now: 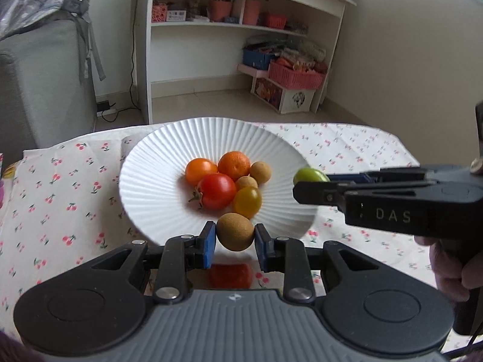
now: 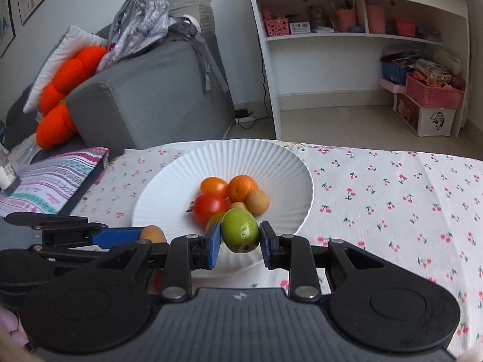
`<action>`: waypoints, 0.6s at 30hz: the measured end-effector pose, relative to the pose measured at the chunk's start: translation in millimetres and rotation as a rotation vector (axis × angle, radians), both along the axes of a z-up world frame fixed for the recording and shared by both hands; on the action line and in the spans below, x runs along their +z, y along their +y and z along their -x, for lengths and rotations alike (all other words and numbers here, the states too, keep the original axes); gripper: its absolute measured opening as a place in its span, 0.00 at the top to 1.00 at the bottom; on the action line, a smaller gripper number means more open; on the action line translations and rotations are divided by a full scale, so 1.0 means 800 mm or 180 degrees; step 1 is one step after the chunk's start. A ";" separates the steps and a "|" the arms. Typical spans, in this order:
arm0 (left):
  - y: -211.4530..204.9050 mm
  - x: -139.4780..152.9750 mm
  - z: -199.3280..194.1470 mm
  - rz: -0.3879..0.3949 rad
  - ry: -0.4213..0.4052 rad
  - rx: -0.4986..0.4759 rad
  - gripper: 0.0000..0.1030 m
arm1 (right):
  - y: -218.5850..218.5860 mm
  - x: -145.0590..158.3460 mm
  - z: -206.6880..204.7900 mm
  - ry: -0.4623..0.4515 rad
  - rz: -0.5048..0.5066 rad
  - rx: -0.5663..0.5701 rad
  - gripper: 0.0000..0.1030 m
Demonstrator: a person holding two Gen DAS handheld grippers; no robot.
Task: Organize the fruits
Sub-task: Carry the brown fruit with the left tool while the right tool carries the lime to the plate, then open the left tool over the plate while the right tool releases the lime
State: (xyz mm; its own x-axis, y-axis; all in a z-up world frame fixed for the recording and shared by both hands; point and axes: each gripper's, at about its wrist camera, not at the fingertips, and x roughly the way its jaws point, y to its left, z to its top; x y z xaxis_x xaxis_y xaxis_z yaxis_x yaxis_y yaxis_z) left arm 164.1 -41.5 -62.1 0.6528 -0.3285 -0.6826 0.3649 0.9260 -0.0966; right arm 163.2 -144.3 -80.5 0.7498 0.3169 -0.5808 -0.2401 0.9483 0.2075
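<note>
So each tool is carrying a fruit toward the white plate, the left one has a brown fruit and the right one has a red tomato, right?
Not quite. The right tool holds a green fruit, as the right wrist view shows; the red tomato lies on the white plate. The left tool does hold a brown fruit.

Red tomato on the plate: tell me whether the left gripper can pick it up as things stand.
Probably not yet. The left gripper is shut on a brown fruit, so its jaws are full. The path itself looks clear: the red tomato sits just ahead on the white plate.
</note>
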 end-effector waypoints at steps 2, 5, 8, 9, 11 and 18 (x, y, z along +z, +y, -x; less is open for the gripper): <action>-0.003 -0.006 -0.009 -0.0061 0.0015 -0.0025 0.85 | -0.001 -0.004 -0.009 0.0023 0.0033 -0.0004 0.76; -0.006 -0.012 -0.016 -0.0096 0.0029 -0.0040 0.85 | 0.000 -0.010 -0.018 0.0039 0.0079 0.0009 0.76; -0.009 -0.016 -0.024 -0.0145 0.0035 -0.0046 0.85 | 0.002 -0.013 -0.021 0.0029 0.0143 0.0046 0.76; -0.009 -0.018 -0.027 -0.0163 0.0035 -0.0042 0.85 | 0.003 -0.014 -0.022 0.0026 0.0163 0.0061 0.76; -0.008 -0.020 -0.031 -0.0166 0.0017 -0.0030 0.85 | 0.005 -0.017 -0.024 0.0031 0.0191 0.0076 0.76; -0.008 -0.020 -0.036 -0.0163 -0.0014 -0.0010 0.85 | 0.006 -0.018 -0.028 0.0015 0.0215 0.0094 0.76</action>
State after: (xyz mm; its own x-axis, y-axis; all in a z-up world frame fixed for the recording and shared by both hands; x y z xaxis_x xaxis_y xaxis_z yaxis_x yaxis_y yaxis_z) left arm 192.6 -47.6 -78.1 0.6548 -0.2952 -0.6958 0.3683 0.9285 -0.0474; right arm 185.3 -139.2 -94.8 0.7379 0.2986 -0.6052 -0.2672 0.9528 0.1443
